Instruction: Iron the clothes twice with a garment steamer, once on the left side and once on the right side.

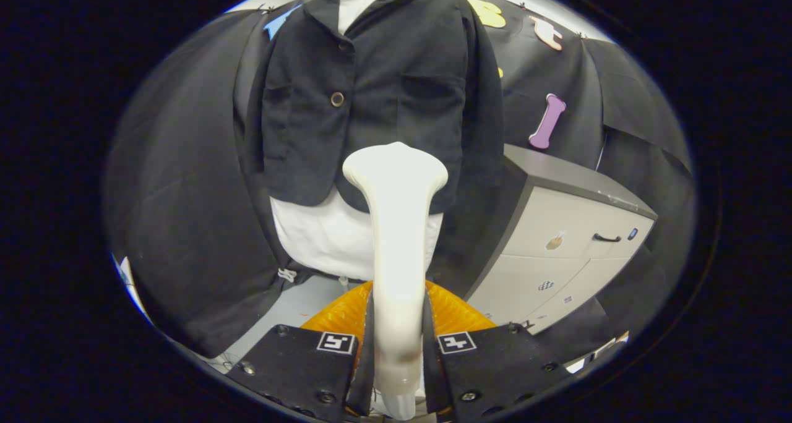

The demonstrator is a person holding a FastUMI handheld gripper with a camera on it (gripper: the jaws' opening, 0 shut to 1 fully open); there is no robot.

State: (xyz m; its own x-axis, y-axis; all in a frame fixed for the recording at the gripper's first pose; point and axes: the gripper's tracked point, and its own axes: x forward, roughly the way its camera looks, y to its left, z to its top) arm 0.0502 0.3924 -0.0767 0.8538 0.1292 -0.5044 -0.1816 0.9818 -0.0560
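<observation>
A white garment steamer [396, 225] stands upright between my fingers, and my gripper [398, 342] is shut on its handle. Its wide head sits level with the lower hem of a black jacket [377, 83], just right of the front opening. The jacket hangs beyond the fingers over a white shirt [328, 237], which shows below the hem and at the collar. A brass button [337, 99] marks the jacket's left front panel. I cannot tell whether the steamer head touches the cloth.
A grey cabinet [569, 237] with drawers and a dark handle stands to the right of the hanging clothes. An orange ribbed part [455, 315] lies just behind the fingers, below the steamer. Black cloth walls hang on both sides.
</observation>
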